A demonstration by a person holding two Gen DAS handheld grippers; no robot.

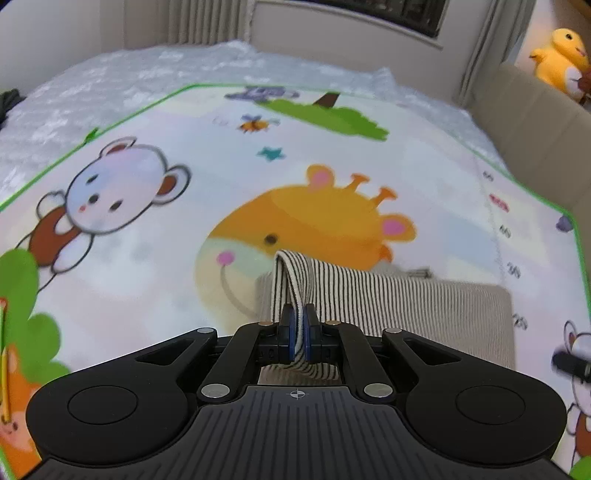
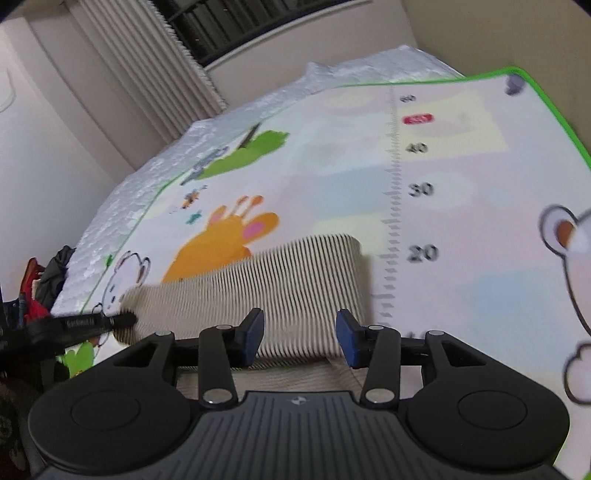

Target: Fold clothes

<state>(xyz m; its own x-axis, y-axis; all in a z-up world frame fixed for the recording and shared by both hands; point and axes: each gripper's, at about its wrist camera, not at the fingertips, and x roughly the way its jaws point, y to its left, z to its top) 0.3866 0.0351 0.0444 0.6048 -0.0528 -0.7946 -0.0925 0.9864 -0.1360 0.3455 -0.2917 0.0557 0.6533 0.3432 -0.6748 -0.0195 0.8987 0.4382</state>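
The striped garment (image 1: 388, 299), beige with thin dark lines and folded into a long band, lay on the play mat (image 1: 184, 258), just in front of the printed giraffe head (image 1: 314, 221) and partly covering its lower edge. The left gripper (image 1: 300, 336) had its jaws clenched on the garment's corner nearest the giraffe's muzzle, and a loop of the striped cloth rose between the blue pads (image 1: 291, 332) and arched over toward the giraffe, lifted clear of the rest of the fabric. In the right wrist view the same garment (image 2: 280, 288) stretched from the giraffe's side toward the printed ruler scale (image 2: 393, 206), its end stopping just short of the scale. The right gripper (image 2: 300, 338) hung over the near edge of the garment with its jaws released, the blue pads (image 2: 255, 339) standing apart, cloth showing in the gap below them but not pressed by either pad. The dark tip of the left gripper (image 2: 92, 321) showed at the garment's end farthest from the ruler, beside the printed white bear (image 2: 125, 280). The mat, edged in green, was spread on a bed with a pale textured cover (image 1: 92, 96). Beyond the giraffe, past the far edge of the mat, stood a wall with a pleated curtain (image 1: 207, 22), and a yellow plush toy (image 1: 561, 59) sat behind the beige padded board (image 1: 528, 140) to the giraffe's right. A heap of dark and red clothes (image 2: 40, 288) lay off the mat's edge beyond the bear.
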